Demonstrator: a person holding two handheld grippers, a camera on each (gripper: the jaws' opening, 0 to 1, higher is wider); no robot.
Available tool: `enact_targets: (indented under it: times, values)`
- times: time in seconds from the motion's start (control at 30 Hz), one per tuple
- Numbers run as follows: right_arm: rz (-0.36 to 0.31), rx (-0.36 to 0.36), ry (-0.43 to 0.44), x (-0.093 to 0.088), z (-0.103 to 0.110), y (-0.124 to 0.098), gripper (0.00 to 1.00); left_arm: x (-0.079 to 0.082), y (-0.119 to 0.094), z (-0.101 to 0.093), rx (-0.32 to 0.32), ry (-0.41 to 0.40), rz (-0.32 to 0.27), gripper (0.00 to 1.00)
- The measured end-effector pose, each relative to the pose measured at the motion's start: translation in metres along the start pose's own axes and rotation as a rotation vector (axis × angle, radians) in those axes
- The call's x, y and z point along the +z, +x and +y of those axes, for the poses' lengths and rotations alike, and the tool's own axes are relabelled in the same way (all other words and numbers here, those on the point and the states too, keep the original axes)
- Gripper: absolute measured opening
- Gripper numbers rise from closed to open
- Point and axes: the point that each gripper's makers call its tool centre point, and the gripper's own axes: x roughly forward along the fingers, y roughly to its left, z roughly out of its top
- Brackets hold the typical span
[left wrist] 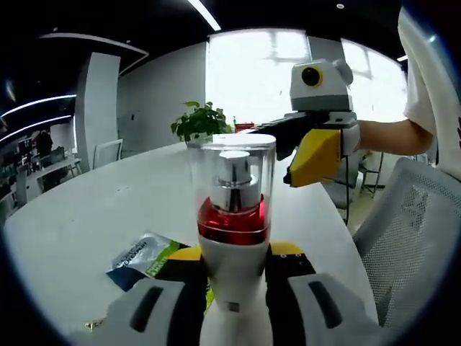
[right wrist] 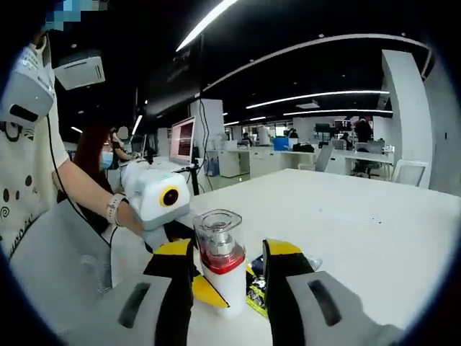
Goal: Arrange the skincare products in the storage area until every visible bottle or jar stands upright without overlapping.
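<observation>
A pump bottle with a clear cap, a red band and a white body stands upright on the white table. My left gripper is shut on the bottle's white lower body, its yellow-tipped jaws pressed to both sides. In the right gripper view the same bottle stands just ahead of my right gripper, whose jaws are open with room on each side of it. The left gripper reaches to the bottle's base from the left there. In the left gripper view the right gripper hovers beyond the bottle, up and to the right.
A green and blue sachet lies flat on the table beside the bottle, also seen as the sachet behind it. A mesh chair stands at the table's right edge. A potted plant sits at the far end.
</observation>
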Motion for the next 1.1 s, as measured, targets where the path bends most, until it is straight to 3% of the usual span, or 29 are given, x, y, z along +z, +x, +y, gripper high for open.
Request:
enact_targets:
  times: [0.27,0.77,0.8,1.1]
  values:
    - [0.016,0.003,-0.040,0.000,0.002,0.019,0.35,0.001,0.006,0.001,-0.009,0.001,0.000,0.28]
    - [0.027,0.001,-0.053,-0.006,-0.033,0.013,0.32,0.003,0.016,0.000,-0.014,0.015,0.002,0.29]
    - [0.026,0.001,-0.051,-0.004,-0.025,0.013,0.32,0.003,0.016,0.000,-0.013,0.019,0.001,0.29]
    - [0.031,0.001,-0.036,-0.004,-0.019,0.013,0.36,0.004,0.017,0.002,-0.005,0.016,-0.003,0.33]
